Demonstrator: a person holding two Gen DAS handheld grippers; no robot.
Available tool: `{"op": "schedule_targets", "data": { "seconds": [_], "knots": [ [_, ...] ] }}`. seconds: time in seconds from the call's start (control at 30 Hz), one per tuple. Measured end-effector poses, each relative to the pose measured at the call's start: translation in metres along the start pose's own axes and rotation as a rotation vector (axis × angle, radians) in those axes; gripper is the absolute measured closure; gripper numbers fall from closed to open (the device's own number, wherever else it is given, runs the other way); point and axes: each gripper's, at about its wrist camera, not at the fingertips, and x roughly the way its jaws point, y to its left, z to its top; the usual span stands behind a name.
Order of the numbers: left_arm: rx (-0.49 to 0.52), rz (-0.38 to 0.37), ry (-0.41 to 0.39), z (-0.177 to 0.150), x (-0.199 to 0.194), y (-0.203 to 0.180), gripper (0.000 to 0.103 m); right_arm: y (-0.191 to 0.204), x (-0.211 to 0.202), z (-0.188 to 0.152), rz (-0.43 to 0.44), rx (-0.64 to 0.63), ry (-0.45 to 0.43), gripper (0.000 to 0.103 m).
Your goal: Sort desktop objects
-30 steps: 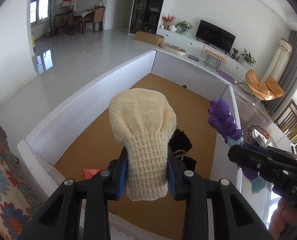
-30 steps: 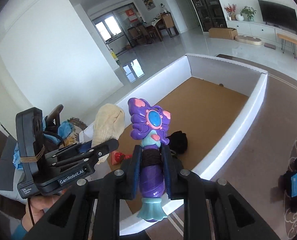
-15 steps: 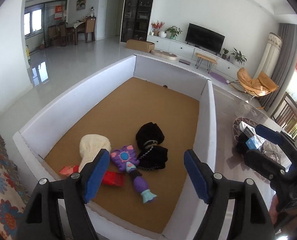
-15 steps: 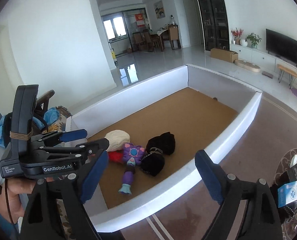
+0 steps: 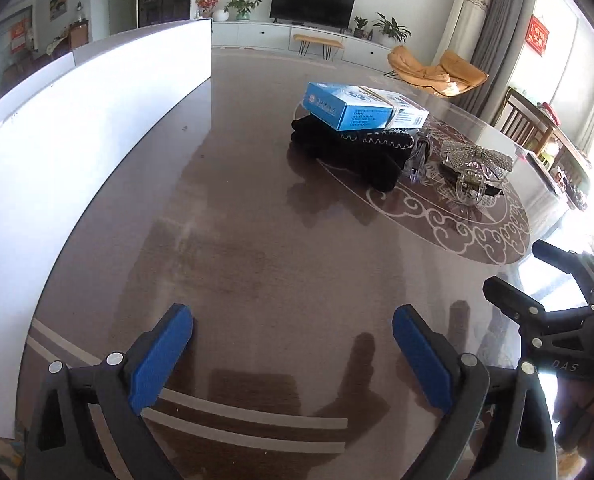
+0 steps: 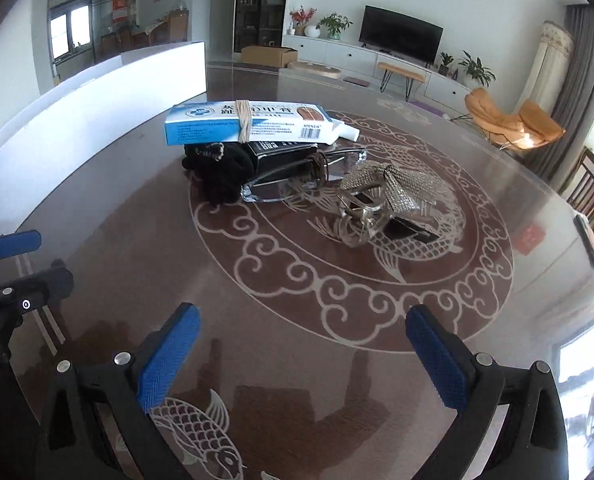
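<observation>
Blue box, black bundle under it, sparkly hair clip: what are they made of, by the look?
Blue box: printed cardboard, slightly glossy, with sharp folded edges and a barcode. Black bundle: soft knit or fleece fabric, matte and fuzzy; stitching shows along one edge. Hair clip: clear plastic claw, probably, topped by a bow of glittering mesh, rhinestone or metallic, hard to tell which.

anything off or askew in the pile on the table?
Yes. The blue-and-white box, bound with a rubber band, sits perched on the black knit item and a dark box, overhanging both. Clear glasses lean against that stack. The glittery bow hair clip lies beside it. Nothing looks spilled or broken.
</observation>
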Motion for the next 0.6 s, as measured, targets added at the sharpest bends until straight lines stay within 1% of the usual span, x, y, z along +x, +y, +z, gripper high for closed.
{"op": "schedule_targets", "data": {
  "seconds": [0.03,0.13,0.2,0.27,0.37,0.43,0.6],
  "knots": [
    [0.024,0.015,-0.005,0.003,0.003,-0.005,0.002,-0.006,0.003,-0.005,-0.006,0.01,0.01,0.001],
    [0.053,0.027,0.014,0.008,0.012,-0.009,0.002,-0.015,0.005,-0.018,-0.002,0.037,0.025,0.001],
    [0.082,0.072,0.023,0.013,0.02,-0.014,0.0,-0.019,0.001,-0.02,-0.006,0.047,0.016,0.0],
    [0.094,0.062,0.024,0.019,0.026,-0.017,0.0,-0.019,-0.001,-0.021,-0.017,0.054,0.004,0.0],
    [0.106,0.054,0.024,0.03,0.036,-0.02,0.0,-0.02,-0.001,-0.02,-0.032,0.07,0.027,0.0],
    [0.111,0.05,0.024,0.039,0.047,-0.024,0.0,-0.023,0.0,-0.02,-0.024,0.091,0.034,0.0],
    [0.125,0.039,0.022,0.055,0.06,-0.024,0.0,-0.03,0.004,-0.021,0.024,0.136,0.053,0.0]
  ]
}}
